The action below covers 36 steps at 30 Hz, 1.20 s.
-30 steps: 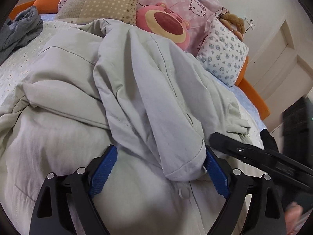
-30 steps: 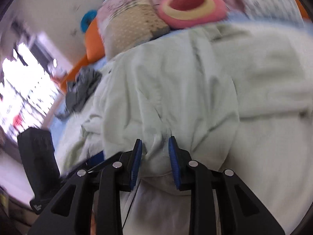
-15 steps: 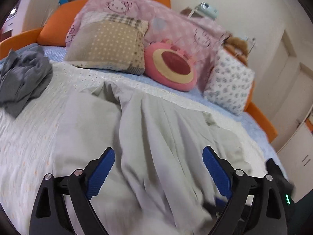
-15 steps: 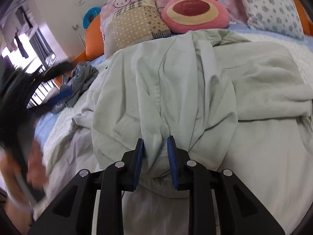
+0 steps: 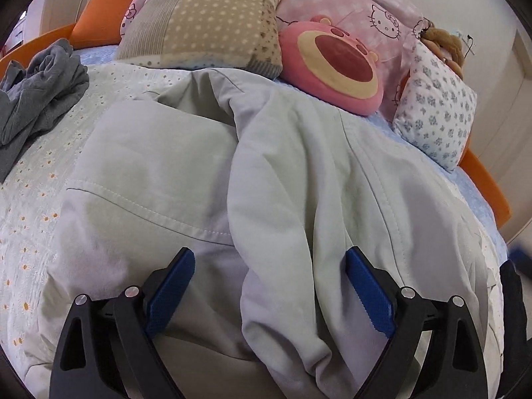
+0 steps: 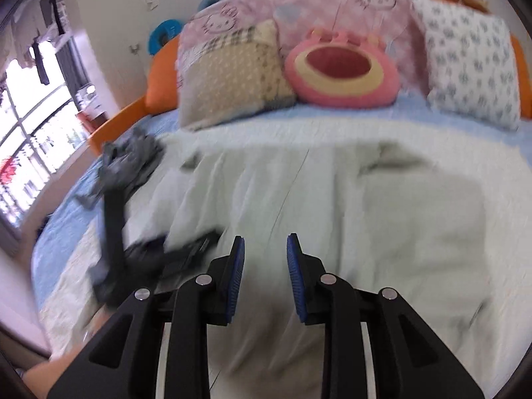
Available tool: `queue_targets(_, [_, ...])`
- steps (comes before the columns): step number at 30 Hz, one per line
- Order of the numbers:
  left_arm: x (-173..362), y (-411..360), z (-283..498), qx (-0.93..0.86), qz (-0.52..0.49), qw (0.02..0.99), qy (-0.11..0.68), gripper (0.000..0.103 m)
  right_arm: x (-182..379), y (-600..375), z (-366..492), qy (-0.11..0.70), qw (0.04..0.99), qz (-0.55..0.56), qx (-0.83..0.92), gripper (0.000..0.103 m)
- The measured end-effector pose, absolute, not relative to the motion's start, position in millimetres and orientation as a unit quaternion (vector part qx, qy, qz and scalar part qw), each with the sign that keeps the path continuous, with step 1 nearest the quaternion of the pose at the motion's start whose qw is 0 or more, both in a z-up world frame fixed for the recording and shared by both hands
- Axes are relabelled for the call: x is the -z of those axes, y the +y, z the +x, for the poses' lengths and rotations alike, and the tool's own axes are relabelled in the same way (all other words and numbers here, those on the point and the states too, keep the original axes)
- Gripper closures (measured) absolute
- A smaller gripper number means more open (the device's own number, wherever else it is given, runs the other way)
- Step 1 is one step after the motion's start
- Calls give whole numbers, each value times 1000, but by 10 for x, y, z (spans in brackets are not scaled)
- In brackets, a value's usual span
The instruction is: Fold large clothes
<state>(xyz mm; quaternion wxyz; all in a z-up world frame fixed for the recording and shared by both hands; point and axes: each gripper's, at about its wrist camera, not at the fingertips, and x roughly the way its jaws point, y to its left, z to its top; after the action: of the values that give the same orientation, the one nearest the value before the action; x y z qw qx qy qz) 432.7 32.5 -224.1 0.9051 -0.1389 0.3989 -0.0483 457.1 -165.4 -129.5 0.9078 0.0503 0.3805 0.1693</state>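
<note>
Pale green shirt (image 5: pixel 186 179) lies rumpled across the bed (image 5: pixel 36 179); our left tongs (image 5: pixel 269 289) gape wide over its sleeve, our right tongs (image 6: pixel 264 274) are opening, gripping nothing.

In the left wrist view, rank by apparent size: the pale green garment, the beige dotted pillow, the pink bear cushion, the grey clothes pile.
1. Pale green garment, by far.
2. Beige dotted pillow.
3. Pink bear cushion and grey clothes pile: look alike; the pile is cut off at the edge.
</note>
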Motion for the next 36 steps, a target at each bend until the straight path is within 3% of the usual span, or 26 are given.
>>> queue_targets(4, [2230,318,4316,52,-140,907,394,9,1430,-1721,4987,392,912,42,-119,75])
queue_targets(8, [2246,241,4378,55,-131,908,395,7,1925,-1804,5257,427,902,12,-67,76])
queue_targets(11, [2248,199,4397,53,-119,909,396,5,2200,-1771,5192,400,914,-10,-67,75])
queue_targets(17, [2212,182,4417,56,-108,904,409,5,2013,-1761,5037,394,917,-28,-58,73])
queue_targets(19, [2124,216,4354,68,-87,899,424,4,1812,-1845,4847,392,917,-11,-76,69])
queue_targets(20, [2039,265,4214,79,-78,898,425,4,1685,-1896,4712,385,919,-3,-89,59])
queue_targets(21, [1987,312,4111,88,-77,898,424,4,1516,-1984,4477,372,922,1,-107,35])
queue_targets(23, [1827,503,3723,114,-68,896,423,4,1257,-2152,3970,341,930,-6,-139,10])
queue_targets(30, [1605,1502,2418,134,13,884,447,4,918,-2940,2484,357,917,-8,-176,10])
queue_targets(36, [1715,2262,1891,151,-34,856,493,4,1079,-3507,1752,423,897,0,-126,10])
